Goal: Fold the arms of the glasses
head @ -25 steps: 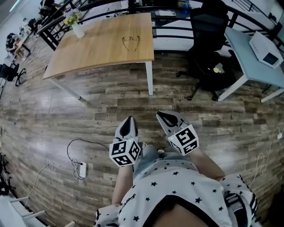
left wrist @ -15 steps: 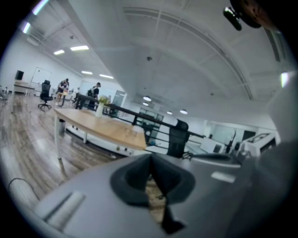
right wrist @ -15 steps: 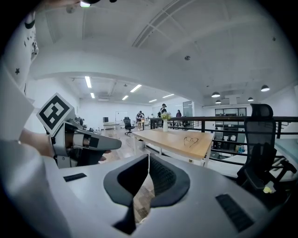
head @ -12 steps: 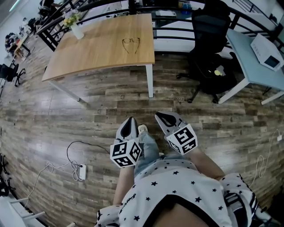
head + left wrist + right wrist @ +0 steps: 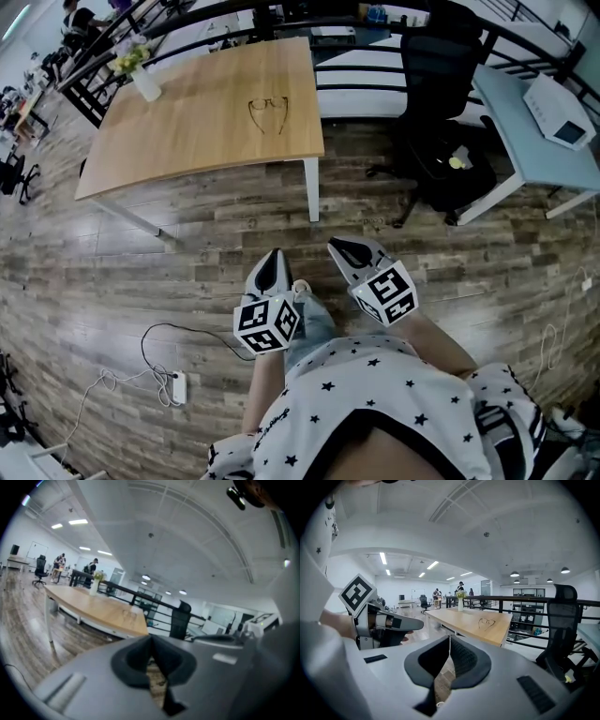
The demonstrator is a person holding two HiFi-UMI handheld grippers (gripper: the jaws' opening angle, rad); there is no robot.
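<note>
A pair of thin-framed glasses (image 5: 267, 112) lies with its arms unfolded on the wooden table (image 5: 187, 122), far ahead of both grippers. The right gripper view shows the glasses (image 5: 486, 623) near the table's close corner. My left gripper (image 5: 272, 254) and right gripper (image 5: 337, 246) are held side by side over the plank floor, in front of the person's body, well short of the table. Both are shut with nothing between the jaws, as the left gripper (image 5: 150, 641) and right gripper (image 5: 450, 640) views show. The left gripper (image 5: 417, 624) also appears at the left of the right gripper view.
A vase of flowers (image 5: 142, 81) stands at the table's far left corner. A black office chair (image 5: 441, 84) and a pale desk (image 5: 525, 141) with a white device (image 5: 561, 112) are at the right. A power strip with cable (image 5: 178, 386) lies on the floor at the left.
The table and glasses have come nearer and shifted slightly left in the head view as the person walks toward them. Both grippers keep their pose and stay shut.
</note>
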